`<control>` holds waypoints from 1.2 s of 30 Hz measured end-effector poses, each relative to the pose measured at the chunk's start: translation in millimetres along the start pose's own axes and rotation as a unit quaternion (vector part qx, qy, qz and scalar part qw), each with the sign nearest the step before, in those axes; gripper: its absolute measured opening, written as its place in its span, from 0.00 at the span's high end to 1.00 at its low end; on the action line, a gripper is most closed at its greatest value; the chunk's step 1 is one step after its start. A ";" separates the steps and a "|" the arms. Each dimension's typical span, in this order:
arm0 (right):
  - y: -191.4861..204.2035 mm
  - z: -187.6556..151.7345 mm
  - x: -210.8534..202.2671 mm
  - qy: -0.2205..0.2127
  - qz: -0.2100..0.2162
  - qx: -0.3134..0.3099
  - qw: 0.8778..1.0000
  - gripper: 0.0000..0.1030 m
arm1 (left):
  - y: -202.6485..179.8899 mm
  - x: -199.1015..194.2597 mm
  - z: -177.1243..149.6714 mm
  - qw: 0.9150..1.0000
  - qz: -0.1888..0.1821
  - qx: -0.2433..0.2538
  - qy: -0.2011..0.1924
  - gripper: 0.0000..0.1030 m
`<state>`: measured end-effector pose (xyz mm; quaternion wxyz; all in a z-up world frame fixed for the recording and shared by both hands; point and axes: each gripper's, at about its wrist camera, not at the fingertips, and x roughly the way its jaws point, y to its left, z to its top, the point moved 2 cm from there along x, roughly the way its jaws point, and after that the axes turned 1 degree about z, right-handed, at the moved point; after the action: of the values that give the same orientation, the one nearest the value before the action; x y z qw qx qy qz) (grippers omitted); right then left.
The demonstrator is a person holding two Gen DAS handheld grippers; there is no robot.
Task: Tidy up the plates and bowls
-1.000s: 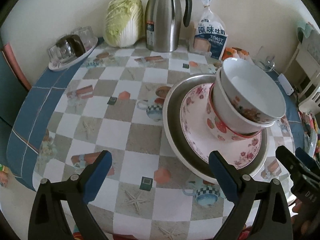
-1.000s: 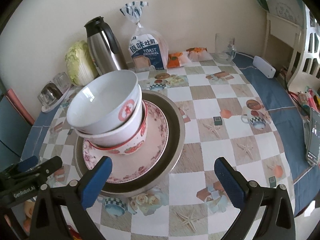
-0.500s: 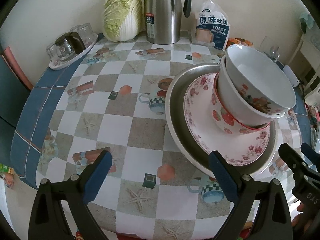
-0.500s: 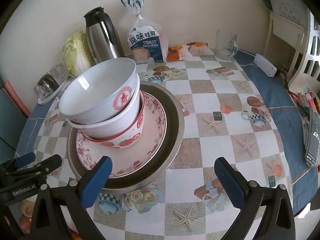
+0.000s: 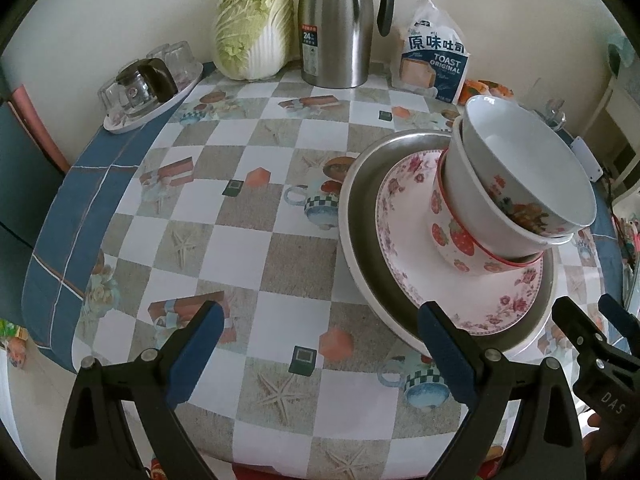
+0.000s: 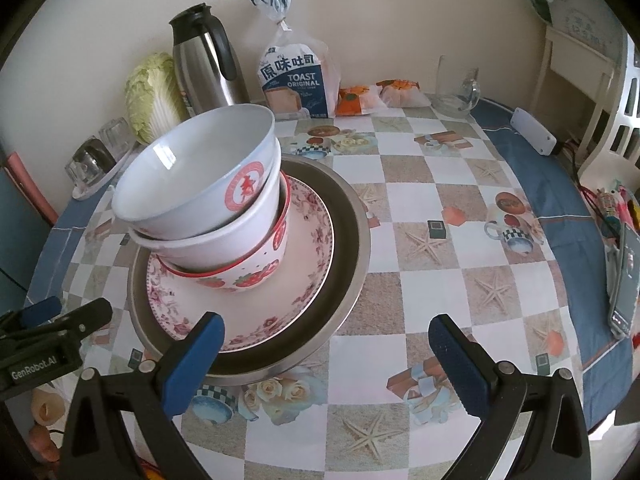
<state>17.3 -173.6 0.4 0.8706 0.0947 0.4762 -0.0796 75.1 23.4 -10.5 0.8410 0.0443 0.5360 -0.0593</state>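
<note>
From the left wrist view, the left tool (image 5: pixel 316 344) hangs with its blue pads spread wide and nothing between them, above the near edge of the surface (image 5: pixel 248 240) with its chequered cloth. The stack sits to the right: a metal plate (image 5: pixel 360 240) carries a floral plate (image 5: pixel 404 248), and on that stand a strawberry bowl (image 5: pixel 460 240) with two white bowls nested in it, the top bowl (image 5: pixel 520 160) tilted. This view alone shows the open left half of the cloth, with the tray of glasses (image 5: pixel 148 88), the cabbage (image 5: pixel 252 36) and the steel flask (image 5: pixel 340 24) large at the back.

From the right wrist view, the right tool (image 6: pixel 326 356) is likewise spread wide and holds nothing; its left pad lies over the metal plate's near rim (image 6: pixel 280 364) in the picture. Here the top bowl's red round mark (image 6: pixel 245 188) shows. Only this view shows the right half of the surface: a glass mug (image 6: pixel 458 84), a white box (image 6: pixel 534 130) and a phone (image 6: pixel 624 280) near the edge. The toast bag (image 6: pixel 298 80) stands at the back.
</note>
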 end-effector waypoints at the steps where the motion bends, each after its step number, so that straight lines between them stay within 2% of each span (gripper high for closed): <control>1: -0.3 -0.2 0.7 0.001 -0.001 0.000 1.000 0.00 | 0.2 0.3 -0.1 1.000 0.000 0.000 0.001 0.05; 36: -2.5 -3.6 9.3 0.017 -0.011 -0.001 1.000 0.00 | 0.3 3.4 -0.4 1.000 0.006 -0.003 0.013 0.05</control>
<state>18.8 -175.7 -9.5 0.8615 0.0900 0.4921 -0.0876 76.2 23.6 -13.8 0.8343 0.0459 0.5469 -0.0526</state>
